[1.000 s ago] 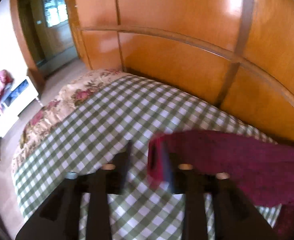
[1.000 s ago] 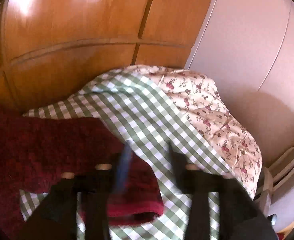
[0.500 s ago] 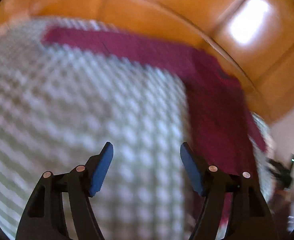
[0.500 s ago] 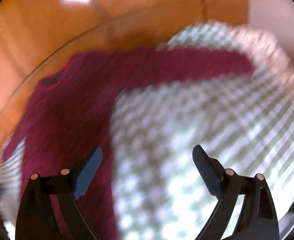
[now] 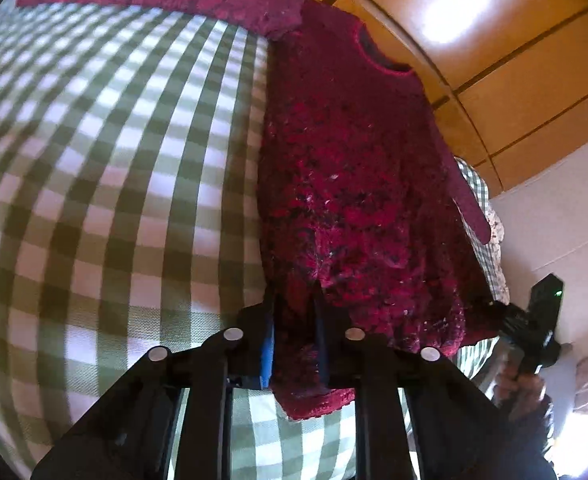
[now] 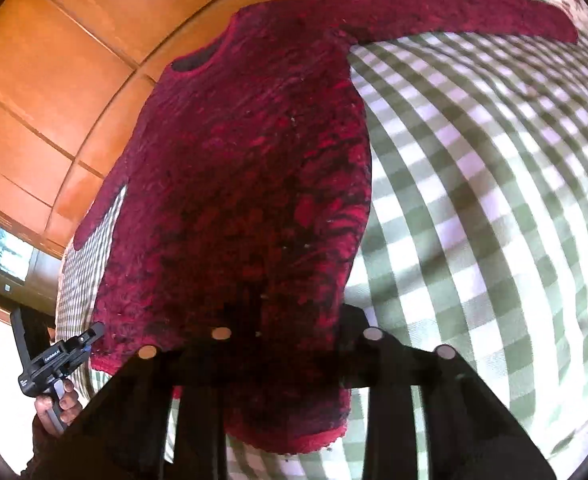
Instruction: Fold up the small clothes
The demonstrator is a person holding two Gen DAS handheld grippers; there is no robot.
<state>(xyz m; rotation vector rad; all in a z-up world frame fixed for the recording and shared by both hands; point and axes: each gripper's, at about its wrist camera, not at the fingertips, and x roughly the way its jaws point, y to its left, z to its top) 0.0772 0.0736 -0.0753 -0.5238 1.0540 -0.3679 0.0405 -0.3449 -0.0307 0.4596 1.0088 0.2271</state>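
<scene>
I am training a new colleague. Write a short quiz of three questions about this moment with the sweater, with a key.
1. True or false: the red sweater lies on the checked cloth with both sleeves spread out.
2. Which part of the sweater do the left gripper and the right gripper take? A neckline, B bottom hem, C sleeve ends.
3. Fill in: behind the sweater stands a ____ panel.

Key: 1 true; 2 B, the jaws are closing on the hem; 3 wooden.

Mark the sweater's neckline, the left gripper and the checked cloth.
sweater neckline point(image 6: 196, 62), right wrist view, dark collar opening.
left gripper point(image 5: 294, 340), left wrist view, midway between fingertips closing over the hem.
checked cloth point(image 5: 114, 180), left wrist view, bare area.
</scene>
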